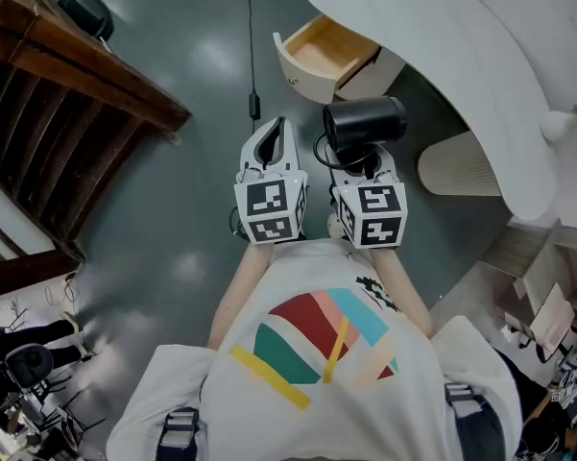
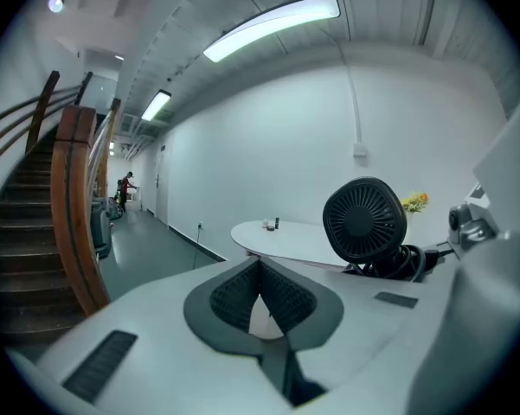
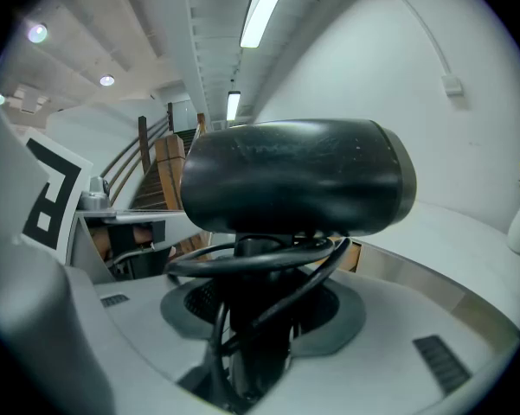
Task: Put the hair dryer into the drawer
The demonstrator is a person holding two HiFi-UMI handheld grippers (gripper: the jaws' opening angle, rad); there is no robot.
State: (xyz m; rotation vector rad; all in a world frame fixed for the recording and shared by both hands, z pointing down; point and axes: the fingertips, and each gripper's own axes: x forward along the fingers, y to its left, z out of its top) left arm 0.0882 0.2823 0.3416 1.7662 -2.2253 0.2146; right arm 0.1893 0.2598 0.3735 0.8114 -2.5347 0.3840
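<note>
My right gripper (image 1: 358, 164) is shut on the handle of the black hair dryer (image 1: 365, 121), whose barrel lies crosswise above the jaws. In the right gripper view the hair dryer (image 3: 294, 175) fills the middle, its cord looped round the handle between the pads of the right gripper (image 3: 258, 322). My left gripper (image 1: 275, 138) is beside it on the left, shut with nothing in it; in its own view the left gripper (image 2: 260, 271) has its tips together and the dryer's rear grille (image 2: 365, 219) shows at the right. The drawer (image 1: 312, 83) stands pulled open ahead, its wooden inside bare.
The drawer hangs under a white curved table (image 1: 461, 46). A beige rounded base (image 1: 456, 166) stands on the floor at the right. A wooden stair rail (image 1: 77, 65) runs along the left. A dark cord with a plug (image 1: 253, 104) hangs ahead of the left gripper.
</note>
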